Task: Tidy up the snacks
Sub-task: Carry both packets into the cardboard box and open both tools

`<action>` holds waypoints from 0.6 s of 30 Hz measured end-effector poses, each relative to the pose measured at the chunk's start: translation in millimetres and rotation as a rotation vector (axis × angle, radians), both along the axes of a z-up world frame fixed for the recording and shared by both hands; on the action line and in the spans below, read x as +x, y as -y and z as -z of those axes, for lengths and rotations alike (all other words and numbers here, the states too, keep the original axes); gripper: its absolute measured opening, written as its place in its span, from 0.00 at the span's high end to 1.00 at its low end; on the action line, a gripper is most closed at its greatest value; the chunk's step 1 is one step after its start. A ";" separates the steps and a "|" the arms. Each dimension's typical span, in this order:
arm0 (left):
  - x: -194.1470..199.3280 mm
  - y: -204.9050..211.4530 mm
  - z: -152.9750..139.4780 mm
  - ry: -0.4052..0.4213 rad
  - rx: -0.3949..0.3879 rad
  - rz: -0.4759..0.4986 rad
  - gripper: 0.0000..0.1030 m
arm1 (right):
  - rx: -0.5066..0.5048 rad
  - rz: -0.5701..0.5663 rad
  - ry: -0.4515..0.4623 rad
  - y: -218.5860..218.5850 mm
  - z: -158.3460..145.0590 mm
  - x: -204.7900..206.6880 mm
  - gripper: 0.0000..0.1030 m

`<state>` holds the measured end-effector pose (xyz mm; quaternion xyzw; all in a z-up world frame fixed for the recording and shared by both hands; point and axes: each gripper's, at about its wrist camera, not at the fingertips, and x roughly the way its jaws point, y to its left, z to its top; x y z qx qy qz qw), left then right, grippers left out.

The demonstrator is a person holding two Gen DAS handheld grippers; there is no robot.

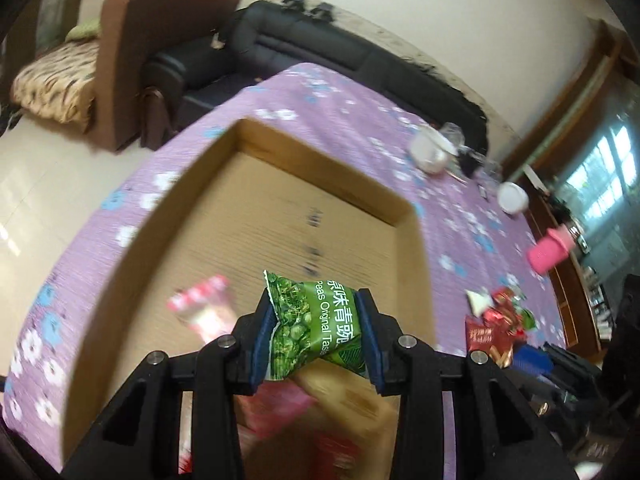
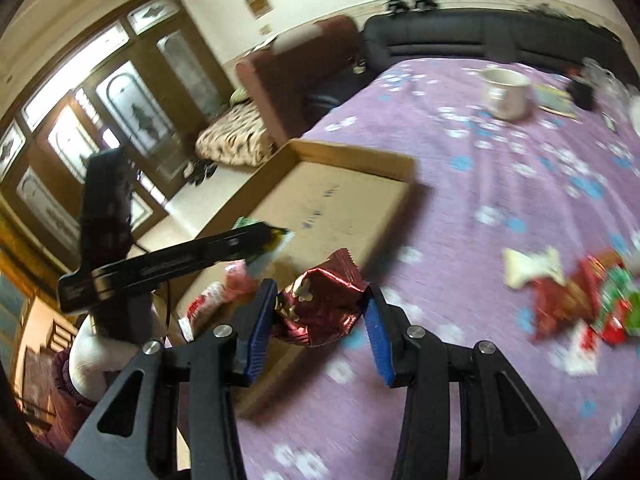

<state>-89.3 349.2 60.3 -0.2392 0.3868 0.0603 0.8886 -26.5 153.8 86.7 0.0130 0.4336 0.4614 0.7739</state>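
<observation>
Snacks under inspection: left hand-held gripper clamps a green pea packet between its blue pads, held above the near end of an open cardboard box. Pink-and-white packets lie blurred inside the box. Right hand-held gripper holds a crumpled dark red foil packet, the left pad pressing it and the right pad at its edge, over the box's near right corner. Box rests on a purple floral-covered worktop. Loose snack pile lies on the cloth, well right of the box. White mug stands at the far end.
</observation>
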 end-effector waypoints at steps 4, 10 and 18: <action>-2.8 -10.0 6.8 0.010 -0.048 -0.015 0.61 | -0.068 -0.036 0.028 -36.3 10.8 1.1 0.56; -13.4 -10.6 2.8 0.054 -0.096 -0.030 0.49 | -0.086 -0.026 0.012 -57.6 26.9 9.4 0.52; -31.6 26.2 -24.0 0.162 -0.060 -0.007 0.31 | -0.006 0.087 -0.009 3.5 14.0 28.6 0.47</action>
